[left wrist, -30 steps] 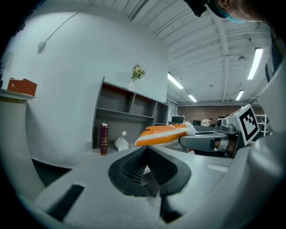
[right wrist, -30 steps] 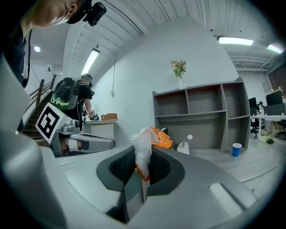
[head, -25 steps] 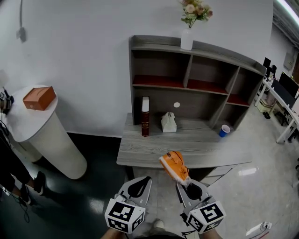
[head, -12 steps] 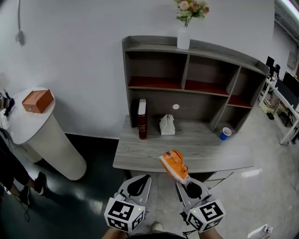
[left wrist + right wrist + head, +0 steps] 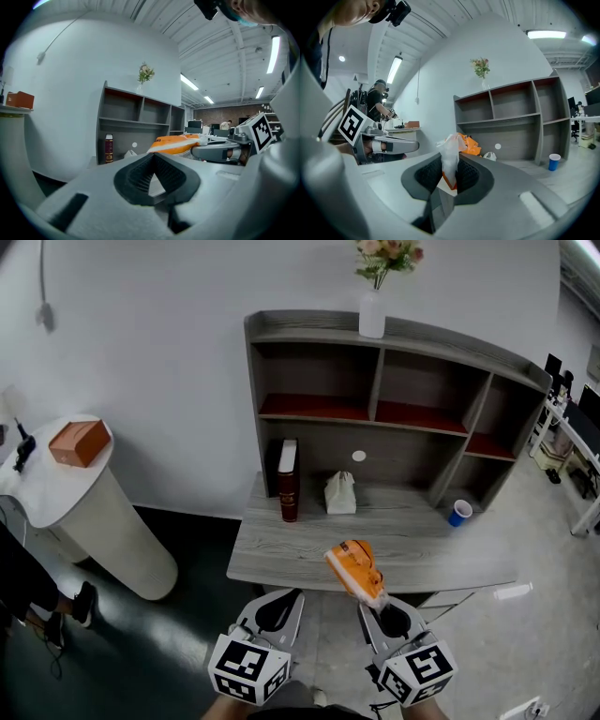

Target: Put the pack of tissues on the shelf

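A: Right gripper?
B: Jaws are pinched on the crimped end of the pack of tissues. The orange pack is held tilted over the near edge of the desk.
A: Is it on the shelf?
B: No. It is held well short of the shelf, which is seen at the desk's far side.
A: Left gripper?
B: Jaws are pressed together and nothing is gripped. It is held just left of the right one.

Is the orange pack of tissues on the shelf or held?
Held. The right gripper clamps the pack of tissues by one end, away from the shelf.
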Demonstrator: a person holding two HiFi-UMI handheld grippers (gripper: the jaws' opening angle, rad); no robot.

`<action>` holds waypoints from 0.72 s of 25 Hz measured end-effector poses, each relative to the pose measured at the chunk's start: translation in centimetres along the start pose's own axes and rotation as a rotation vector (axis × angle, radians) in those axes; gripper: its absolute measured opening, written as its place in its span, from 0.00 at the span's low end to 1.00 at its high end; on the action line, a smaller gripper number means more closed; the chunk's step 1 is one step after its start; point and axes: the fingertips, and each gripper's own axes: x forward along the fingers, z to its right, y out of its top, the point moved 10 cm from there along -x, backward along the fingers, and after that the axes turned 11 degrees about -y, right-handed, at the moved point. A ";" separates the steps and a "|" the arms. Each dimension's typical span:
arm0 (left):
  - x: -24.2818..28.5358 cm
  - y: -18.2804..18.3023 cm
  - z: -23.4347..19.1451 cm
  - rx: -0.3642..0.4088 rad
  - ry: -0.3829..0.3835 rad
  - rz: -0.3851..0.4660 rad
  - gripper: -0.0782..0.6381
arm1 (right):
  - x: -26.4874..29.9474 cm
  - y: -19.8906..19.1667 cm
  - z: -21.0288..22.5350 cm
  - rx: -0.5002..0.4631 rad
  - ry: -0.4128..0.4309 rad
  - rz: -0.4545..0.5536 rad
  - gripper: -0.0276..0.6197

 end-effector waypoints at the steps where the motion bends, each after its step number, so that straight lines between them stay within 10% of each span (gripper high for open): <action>1: 0.2 0.0 -0.1 0.002 0.000 -0.002 0.10 | 0.2 0.1 0.1 0.000 -0.001 0.003 0.12; 18: 5.3 2.3 -8.3 -0.003 -0.029 0.006 0.10 | 7.9 2.4 2.3 -0.017 -0.050 0.009 0.12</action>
